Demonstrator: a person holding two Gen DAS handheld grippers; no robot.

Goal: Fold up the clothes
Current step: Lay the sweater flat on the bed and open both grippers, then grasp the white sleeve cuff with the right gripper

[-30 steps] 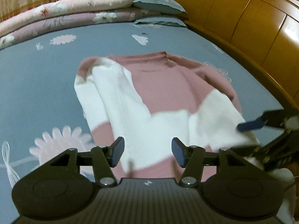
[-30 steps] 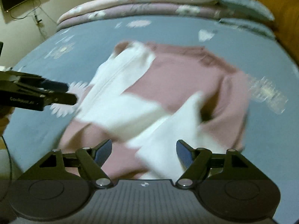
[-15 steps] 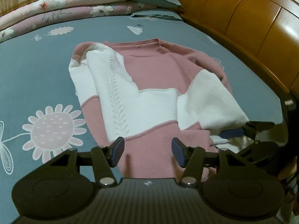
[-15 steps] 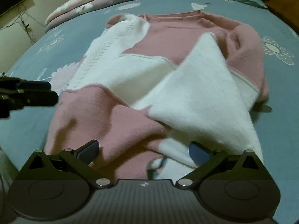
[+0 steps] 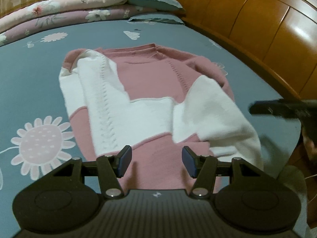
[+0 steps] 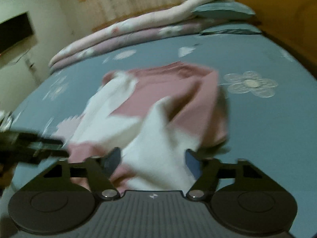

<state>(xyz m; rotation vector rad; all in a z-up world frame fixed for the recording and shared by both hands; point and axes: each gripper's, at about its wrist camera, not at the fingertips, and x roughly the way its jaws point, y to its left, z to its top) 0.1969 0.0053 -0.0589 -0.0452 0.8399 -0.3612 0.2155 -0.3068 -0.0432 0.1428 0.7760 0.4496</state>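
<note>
Bed: the grey-blue flowered sheet [image 5: 35, 91] carried everything; no containers were in view.
Bedding: folded quilts [image 5: 65, 10] and pillows [image 5: 156, 2] were stacked at the far edge, beside the wooden headboard [image 5: 257, 31].
Sweater: the pink-and-white sweater [image 5: 150, 83] lay on the middle of the bed, neckline away from the cameras, both white sleeves folded in across the front.
Left tongs: the left tongs [image 5: 156, 159] stood about half spread over the pink hem, nothing between the pads; whether they touched the cloth I could not tell.
Right tongs: the right tongs [image 6: 152, 161] had just been closing and stood partly spread over the white right sleeve [image 6: 158, 138]; the picture was blurred, but the pads did not seem to press it. In the left view they showed off the sweater's right side, apart from it.
</note>
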